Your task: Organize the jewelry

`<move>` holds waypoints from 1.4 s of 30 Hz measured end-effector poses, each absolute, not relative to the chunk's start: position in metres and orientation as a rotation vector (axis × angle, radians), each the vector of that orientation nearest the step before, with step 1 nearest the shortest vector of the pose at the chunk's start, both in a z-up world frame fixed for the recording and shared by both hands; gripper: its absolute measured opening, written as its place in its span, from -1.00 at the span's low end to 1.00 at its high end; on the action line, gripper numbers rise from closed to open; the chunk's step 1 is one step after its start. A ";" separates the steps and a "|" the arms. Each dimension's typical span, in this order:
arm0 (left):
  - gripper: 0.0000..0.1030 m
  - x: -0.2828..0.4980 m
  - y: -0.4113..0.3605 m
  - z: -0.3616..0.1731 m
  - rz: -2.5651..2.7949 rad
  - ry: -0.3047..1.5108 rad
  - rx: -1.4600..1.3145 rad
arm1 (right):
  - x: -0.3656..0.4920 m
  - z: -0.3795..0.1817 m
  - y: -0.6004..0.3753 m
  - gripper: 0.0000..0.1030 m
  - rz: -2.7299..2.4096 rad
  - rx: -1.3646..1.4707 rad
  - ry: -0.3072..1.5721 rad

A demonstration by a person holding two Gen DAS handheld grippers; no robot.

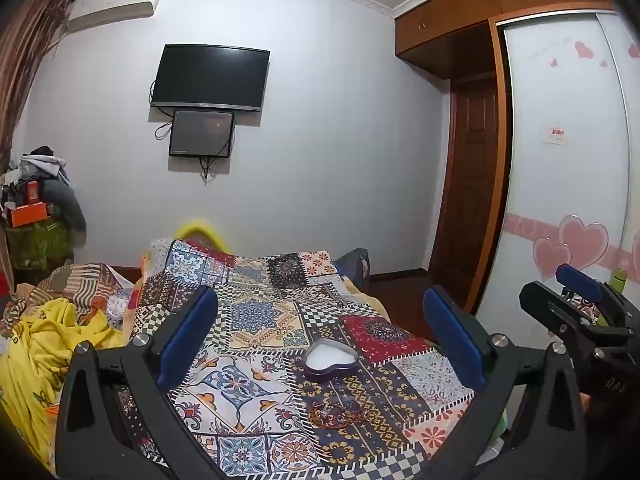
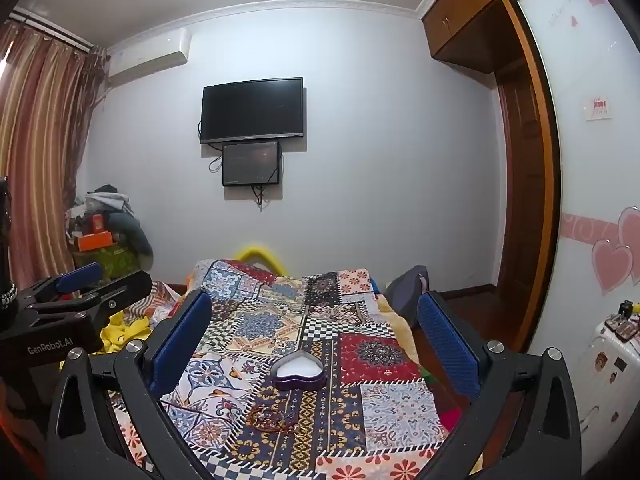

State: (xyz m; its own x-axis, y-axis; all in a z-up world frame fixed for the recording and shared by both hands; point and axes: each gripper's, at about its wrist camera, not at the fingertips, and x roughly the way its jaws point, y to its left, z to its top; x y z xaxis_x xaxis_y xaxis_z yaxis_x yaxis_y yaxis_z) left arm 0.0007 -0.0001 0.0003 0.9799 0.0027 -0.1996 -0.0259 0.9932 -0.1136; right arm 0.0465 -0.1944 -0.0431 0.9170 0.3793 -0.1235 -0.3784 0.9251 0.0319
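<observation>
Left wrist view: jewelry tangle [image 1: 336, 414] near heart box [image 1: 330, 360], pieces indistinct

A home bedroom; patchwork-quilted bed [image 2: 320, 320], wall television [image 2: 252, 110], sliding wardrobe [image 1: 560, 140].

The quilt [image 2: 360, 360] is patchwork: red medallion squares, blue-and-cream tiles, black-and-white checks, navy bands with yellow crosses, and orange flowers on pink at 5 o'clock. The heart box [image 2: 299, 372] is dark purple outside, white inside. The jewelry [image 2: 272, 420] at 6 o'clock from it is reddish-brown and gold. Both grippers are black with blue pads [image 2: 180, 340]. The curtain [image 2: 36, 140] at 9 o'clock has red, pink and tan stripes. The cloth [image 1: 44, 344] is yellow. The wardrobe [image 1: 560, 160] is white with pink hearts in an orange-brown frame. The walls [image 2: 380, 140] are pale lavender and the TV [image 2: 252, 110] black.
</observation>
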 end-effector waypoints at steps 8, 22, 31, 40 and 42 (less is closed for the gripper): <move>1.00 0.005 0.002 0.001 0.021 0.200 -0.110 | 0.047 -0.044 -0.195 0.99 0.394 0.018 0.135; 1.00 -0.003 -0.003 -0.003 0.009 0.190 -0.084 | 0.047 -0.045 -0.192 0.99 0.399 0.017 0.142; 1.00 -0.003 -0.002 -0.002 0.006 0.193 -0.087 | 0.044 -0.045 -0.190 0.99 0.398 0.014 0.144; 1.00 -0.001 -0.003 -0.002 0.003 0.199 -0.088 | 0.043 -0.044 -0.191 0.99 0.400 0.017 0.146; 1.00 -0.002 -0.002 -0.002 0.003 0.198 -0.088 | 0.042 -0.045 -0.191 0.99 0.399 0.017 0.145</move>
State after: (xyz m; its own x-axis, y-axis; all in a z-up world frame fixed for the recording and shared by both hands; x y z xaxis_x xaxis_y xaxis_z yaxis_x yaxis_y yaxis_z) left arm -0.0019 -0.0017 -0.0017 0.9804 -0.0058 -0.1969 -0.0117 0.9961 -0.0875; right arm 0.0421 -0.1911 -0.0445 0.9111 0.3884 -0.1377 -0.3860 0.9214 0.0455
